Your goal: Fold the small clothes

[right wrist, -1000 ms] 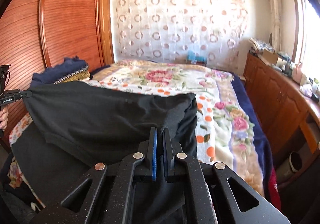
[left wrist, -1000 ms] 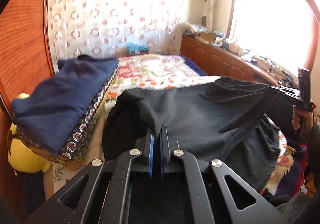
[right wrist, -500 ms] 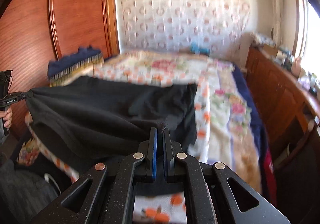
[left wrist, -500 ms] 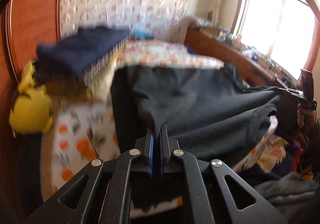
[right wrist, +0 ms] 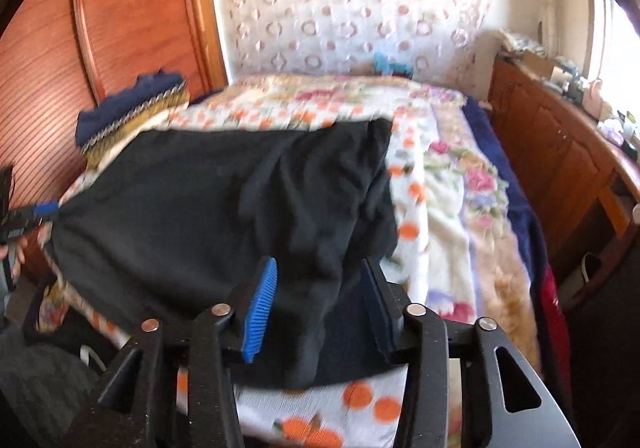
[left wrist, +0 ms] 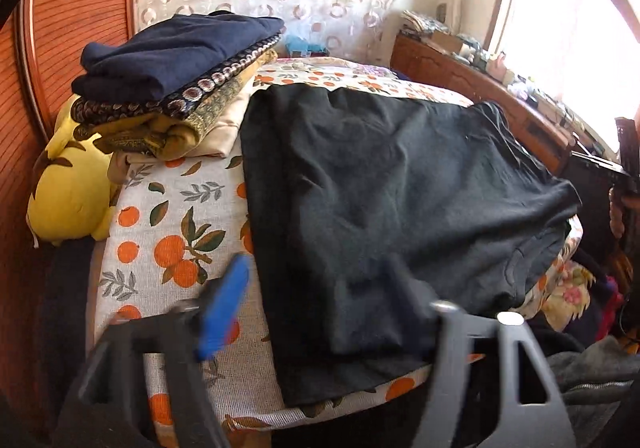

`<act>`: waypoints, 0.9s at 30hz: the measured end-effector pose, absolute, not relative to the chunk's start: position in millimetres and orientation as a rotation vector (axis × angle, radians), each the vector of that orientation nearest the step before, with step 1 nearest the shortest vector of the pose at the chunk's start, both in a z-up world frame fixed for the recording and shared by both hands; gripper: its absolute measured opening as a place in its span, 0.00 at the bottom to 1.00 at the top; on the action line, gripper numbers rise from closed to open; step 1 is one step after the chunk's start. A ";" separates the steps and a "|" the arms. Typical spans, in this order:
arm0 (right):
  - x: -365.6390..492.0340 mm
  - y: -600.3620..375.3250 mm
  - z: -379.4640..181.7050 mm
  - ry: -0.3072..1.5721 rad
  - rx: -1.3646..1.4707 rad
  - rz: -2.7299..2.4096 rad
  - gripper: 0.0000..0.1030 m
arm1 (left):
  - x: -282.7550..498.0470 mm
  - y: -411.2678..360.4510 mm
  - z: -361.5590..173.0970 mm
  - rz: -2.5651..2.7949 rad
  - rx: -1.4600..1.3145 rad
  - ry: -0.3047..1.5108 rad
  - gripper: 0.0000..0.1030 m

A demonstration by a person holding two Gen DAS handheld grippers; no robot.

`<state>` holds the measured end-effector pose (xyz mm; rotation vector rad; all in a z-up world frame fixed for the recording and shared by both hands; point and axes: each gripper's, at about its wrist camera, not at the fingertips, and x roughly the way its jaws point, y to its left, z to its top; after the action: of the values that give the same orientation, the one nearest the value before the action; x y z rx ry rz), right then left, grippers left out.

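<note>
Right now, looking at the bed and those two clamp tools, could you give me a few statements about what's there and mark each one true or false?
1. The black garment lies spread on the orange-print bedspread. True.
2. The left gripper is clamped tight on the cloth. False: its jaws are opening, and its pads stand apart from the fabric.
3. A navy folded cloth tops the stack of folded textiles beside the garment. True.
4. The yellow plush toy sits on top of the black garment. False: it lies at the bed's edge, under that stack.
5. The right gripper is opening, with black cloth between its jaws. True.
</note>
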<state>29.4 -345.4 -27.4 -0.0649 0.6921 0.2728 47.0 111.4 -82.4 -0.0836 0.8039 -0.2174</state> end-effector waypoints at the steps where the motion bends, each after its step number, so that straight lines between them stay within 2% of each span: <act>1: 37.3 -347.0 -24.3 0.684 -0.060 0.265 0.46 | 48.3 111.7 -85.2 -0.210 -0.083 0.813 0.76; 7: 114.5 -346.3 -29.3 0.705 -0.010 0.233 0.49 | 57.6 114.9 -104.1 -0.161 -0.084 0.871 0.76; 13: 198.0 -343.4 -44.6 0.783 0.117 0.198 0.49 | 54.0 112.5 -107.8 -0.150 -0.056 0.847 0.76; 19: 238.1 -338.0 -49.9 0.824 0.178 0.181 0.48 | 52.4 109.5 -108.9 -0.144 -0.030 0.831 0.76; 20: 240.9 -337.2 -49.1 0.825 0.186 0.191 0.43 | 52.1 109.3 -109.2 -0.143 -0.027 0.828 0.76; 21: 241.1 -335.6 -46.3 0.822 0.188 0.202 0.20 | 52.1 109.4 -109.2 -0.143 -0.026 0.826 0.76; 22: 241.2 -334.6 -44.5 0.820 0.184 0.220 0.06 | 51.5 109.7 -109.5 -0.142 -0.026 0.821 0.76; 27: 222.6 -361.1 -22.4 0.650 0.167 -0.007 0.05 | 51.2 112.4 -109.5 -0.141 -0.057 0.805 0.76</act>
<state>222.6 -361.1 -22.4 0.1667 0.6502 -0.0069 51.2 112.4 -109.5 -0.0571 0.8054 -0.1408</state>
